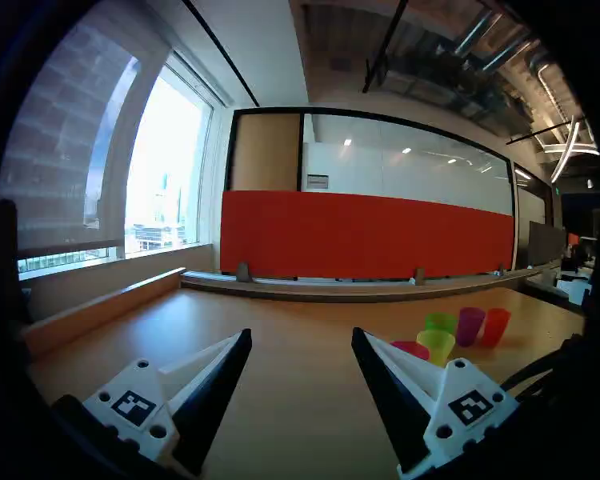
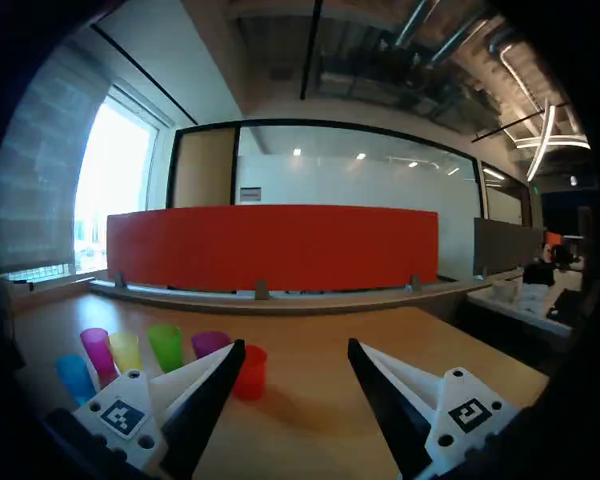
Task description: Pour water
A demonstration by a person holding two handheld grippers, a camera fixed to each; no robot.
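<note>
Gaping wide, the left gripper [image 1: 301, 331] has nothing between its two fingers; bare wood of the table [image 1: 300, 416] shows in the gap. In the left gripper view a cluster of plastic cups stands on the table ahead and to the right of that gripper, apart from it. A green cup [image 1: 441, 322], a purple cup [image 1: 470, 324] and an orange cup [image 1: 495, 326] form the back row. A yellow cup [image 1: 436, 344] sits just in front of the green one, and a pink-red cup [image 1: 412, 348] peeks out from behind the right-hand finger.

The right gripper [image 2: 295, 342] is spread just as far and also grips nothing. In the right gripper view the cups stand to the left of it on the same wooden top. A blue cup [image 2: 76, 378] is nearest the edge of the view, then a magenta cup [image 2: 97, 350], the yellow cup [image 2: 126, 350], the green cup [image 2: 165, 346] and the purple cup [image 2: 210, 344], the last partly hidden by the left-hand finger. A red cup [image 2: 252, 372] stands just beside that finger's tip; whether they touch I cannot tell.

All the cups are upright, and whether any holds water cannot be made out. A long red screen [image 1: 364, 236] runs along the far edge of the table, and a bright window [image 1: 160, 184] lies to the left.
</note>
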